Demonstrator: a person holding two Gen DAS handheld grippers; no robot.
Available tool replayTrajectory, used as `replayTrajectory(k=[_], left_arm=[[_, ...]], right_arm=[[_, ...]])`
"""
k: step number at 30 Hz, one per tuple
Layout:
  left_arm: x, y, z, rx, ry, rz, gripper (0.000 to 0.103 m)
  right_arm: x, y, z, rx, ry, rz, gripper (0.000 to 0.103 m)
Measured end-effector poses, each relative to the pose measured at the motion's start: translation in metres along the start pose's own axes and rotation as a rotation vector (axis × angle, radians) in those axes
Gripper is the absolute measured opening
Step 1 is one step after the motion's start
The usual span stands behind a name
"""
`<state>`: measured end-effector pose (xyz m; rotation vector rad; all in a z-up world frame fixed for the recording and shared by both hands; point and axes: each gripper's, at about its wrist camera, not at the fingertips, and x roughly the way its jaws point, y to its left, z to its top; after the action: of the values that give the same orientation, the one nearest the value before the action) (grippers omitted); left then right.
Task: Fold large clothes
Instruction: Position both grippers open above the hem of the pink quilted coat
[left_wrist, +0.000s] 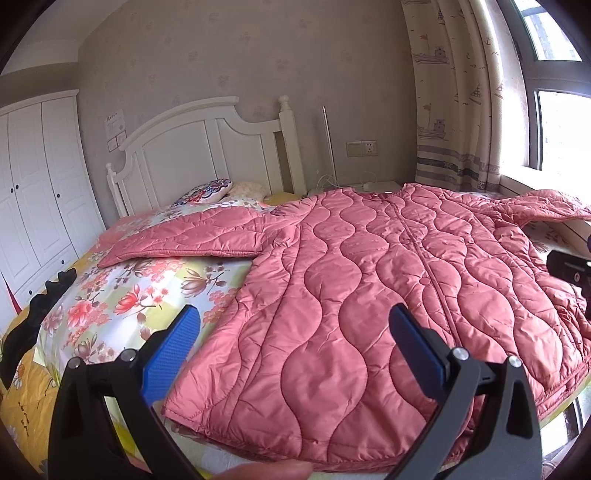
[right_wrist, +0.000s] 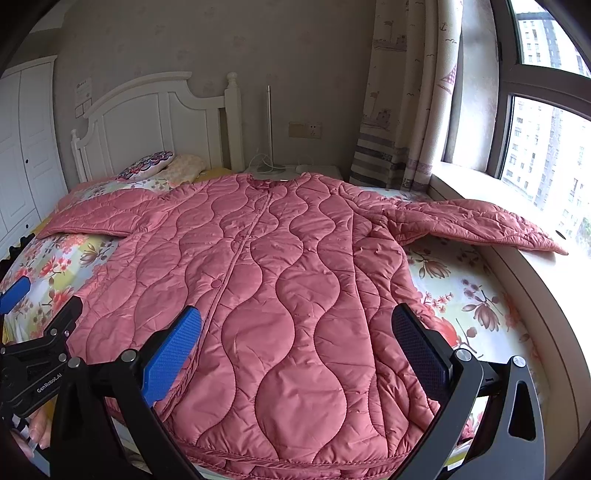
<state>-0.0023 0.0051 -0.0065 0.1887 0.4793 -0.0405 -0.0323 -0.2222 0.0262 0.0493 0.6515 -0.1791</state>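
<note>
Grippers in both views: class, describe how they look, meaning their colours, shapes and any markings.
Each gripper, left and right, has black forked arms with silver bolt heads, ending in flat textured blue pads. In the right wrist view, the left gripper's black body carries white "GenRobot.AI" lettering. No sleeves or cables show.

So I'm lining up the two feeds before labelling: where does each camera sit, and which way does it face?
Left wrist: on the left claw at the foot of the bed, above the pink quilted coat's hem, facing the headboard; its open fingers and a fingertip show.
Right wrist: on the right claw, further toward the window, facing the same way; its open fingers, and the left claw at the frame's left, show.
Shared: coat, headboard, curtain.
</note>
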Motion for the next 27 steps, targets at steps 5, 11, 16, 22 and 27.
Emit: replayTrajectory(k=[5, 11, 16, 22, 27], left_arm=[[0.003, 0.005, 0.000, -0.014, 0.023, -0.003, 0.101], [0.006, 0.008, -0.004, -0.023, 0.045, -0.015, 0.101], [0.006, 0.009, -0.005, -0.027, 0.042, -0.015, 0.101], [0.004, 0.011, -0.007, -0.032, 0.042, -0.017, 0.101], [0.003, 0.013, -0.008, -0.035, 0.046, -0.022, 0.101]], right_arm=[[0.006, 0.010, -0.004, -0.025, 0.021, 0.001, 0.099], [0.008, 0.019, -0.008, -0.057, 0.034, -0.003, 0.099], [0.007, 0.022, -0.009, -0.062, 0.033, 0.000, 0.099], [0.007, 0.024, -0.009, -0.066, 0.035, 0.006, 0.099], [0.007, 0.025, -0.009, -0.065, 0.037, 0.007, 0.099]])
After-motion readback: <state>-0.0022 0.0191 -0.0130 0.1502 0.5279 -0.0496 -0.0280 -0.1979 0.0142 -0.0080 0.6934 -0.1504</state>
